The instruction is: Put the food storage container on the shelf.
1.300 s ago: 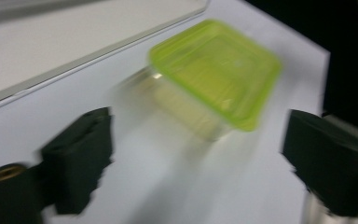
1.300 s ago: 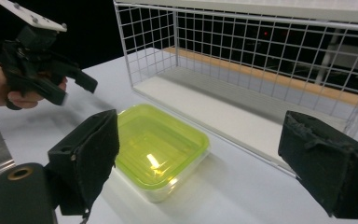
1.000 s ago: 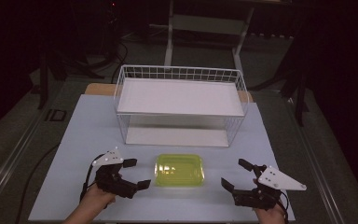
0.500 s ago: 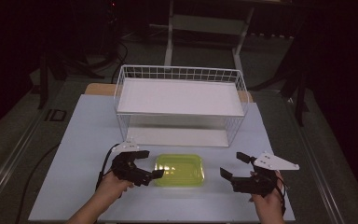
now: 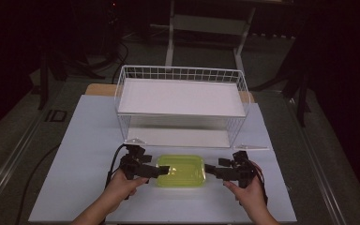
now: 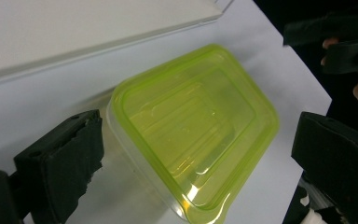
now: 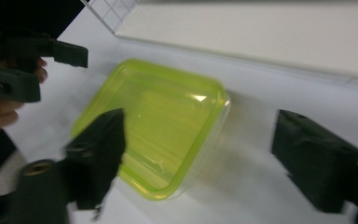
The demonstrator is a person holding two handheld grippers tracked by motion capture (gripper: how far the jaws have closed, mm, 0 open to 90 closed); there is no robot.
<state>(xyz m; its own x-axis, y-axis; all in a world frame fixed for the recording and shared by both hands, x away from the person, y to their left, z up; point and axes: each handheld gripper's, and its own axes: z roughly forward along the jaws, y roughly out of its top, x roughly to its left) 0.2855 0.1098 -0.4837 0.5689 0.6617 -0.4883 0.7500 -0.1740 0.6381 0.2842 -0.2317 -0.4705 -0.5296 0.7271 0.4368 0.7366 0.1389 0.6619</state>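
Left gripper jaws apart, straddling the left end of the green-lidded container, no pad contact visible. Right gripper jaws wide too, just been closing, with the container's right end partly between them but not pressed. Container sits flat on the bench, just in front of the wire basket. Risks, as I read it: uneven closing from the two sides skews or slides the box on the smooth sheet; pads catching only the lid lip could pop it off on lift.
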